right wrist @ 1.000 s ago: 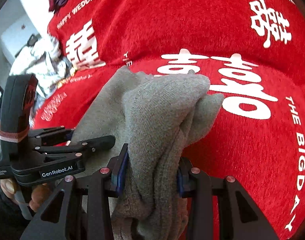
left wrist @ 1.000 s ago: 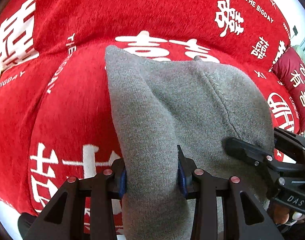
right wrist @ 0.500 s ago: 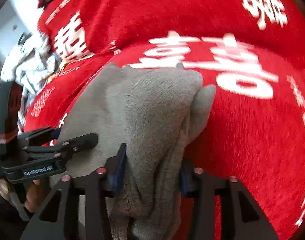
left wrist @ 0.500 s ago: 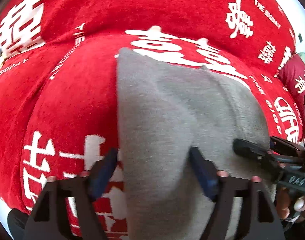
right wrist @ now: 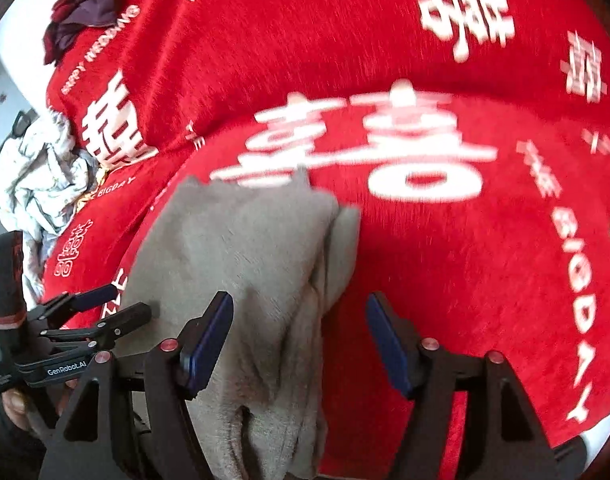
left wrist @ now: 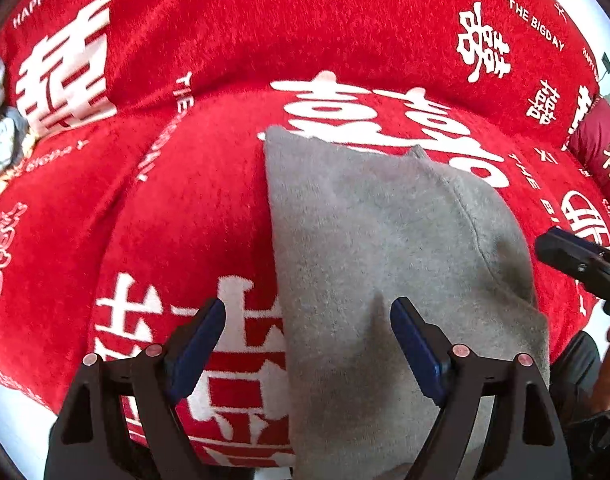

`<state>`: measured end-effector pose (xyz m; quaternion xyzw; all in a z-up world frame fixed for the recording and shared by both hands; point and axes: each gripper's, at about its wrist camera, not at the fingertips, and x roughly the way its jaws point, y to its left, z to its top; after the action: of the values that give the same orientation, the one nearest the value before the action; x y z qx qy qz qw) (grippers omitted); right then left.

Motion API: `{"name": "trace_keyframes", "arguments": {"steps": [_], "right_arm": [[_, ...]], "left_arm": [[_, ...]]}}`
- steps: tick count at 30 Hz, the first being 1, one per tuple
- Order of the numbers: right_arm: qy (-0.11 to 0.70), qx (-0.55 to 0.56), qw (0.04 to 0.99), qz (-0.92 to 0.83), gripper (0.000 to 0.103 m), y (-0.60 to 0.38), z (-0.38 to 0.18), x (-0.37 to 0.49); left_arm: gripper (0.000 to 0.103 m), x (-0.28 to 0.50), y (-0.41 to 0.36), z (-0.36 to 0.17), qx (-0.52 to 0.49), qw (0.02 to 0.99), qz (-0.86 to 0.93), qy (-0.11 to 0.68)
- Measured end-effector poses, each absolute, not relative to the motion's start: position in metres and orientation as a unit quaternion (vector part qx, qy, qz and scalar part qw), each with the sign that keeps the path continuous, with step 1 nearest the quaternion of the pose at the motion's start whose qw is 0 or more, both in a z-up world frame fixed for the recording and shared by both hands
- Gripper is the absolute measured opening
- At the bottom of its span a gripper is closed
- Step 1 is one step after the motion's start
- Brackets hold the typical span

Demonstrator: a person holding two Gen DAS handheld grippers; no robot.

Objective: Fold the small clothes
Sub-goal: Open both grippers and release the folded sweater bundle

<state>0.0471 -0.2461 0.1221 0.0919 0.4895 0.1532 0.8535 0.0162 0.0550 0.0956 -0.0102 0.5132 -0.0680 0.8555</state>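
Observation:
A grey knit garment (left wrist: 385, 248) lies folded on the red blanket (left wrist: 193, 208) with white characters. My left gripper (left wrist: 309, 332) is open, its blue pads apart over the garment's near left edge. In the right wrist view the same garment (right wrist: 249, 248) lies with bunched layers along its right side. My right gripper (right wrist: 299, 328) is open over that near right edge. The left gripper also shows in the right wrist view (right wrist: 101, 308), and the right gripper's finger shows at the edge of the left wrist view (left wrist: 573, 260).
A pile of pale crumpled clothes (right wrist: 37, 176) lies at the left on the blanket. Dark purple and red clothes (right wrist: 85, 8) lie at the far left corner. A dark red cushion (left wrist: 605, 152) sits at the right. The blanket's near edge hangs below the grippers.
Both grippers were shut on the grey garment a second ago. Both have opened and let it go. The garment now lies flat on the blanket.

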Motion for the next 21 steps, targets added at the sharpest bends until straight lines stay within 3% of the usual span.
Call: {"name": "trace_keyframes", "arguments": {"steps": [8, 16, 21], "right_arm": [[0.466, 0.023, 0.867, 0.175, 0.075, -0.222, 0.139, 0.042], [0.458, 0.022, 0.873, 0.167, 0.080, -0.228, 0.144, 0.044], [0.448, 0.037, 0.853, 0.266, 0.080, -0.203, 0.144, 0.055]], "left_arm": [[0.086, 0.020, 0.061, 0.096, -0.005, 0.855, -0.045, 0.517], [0.086, 0.037, 0.063, 0.101, 0.005, 0.858, -0.035, 0.512], [0.086, 0.066, 0.060, 0.101, 0.009, 0.860, -0.015, 0.510]]}}
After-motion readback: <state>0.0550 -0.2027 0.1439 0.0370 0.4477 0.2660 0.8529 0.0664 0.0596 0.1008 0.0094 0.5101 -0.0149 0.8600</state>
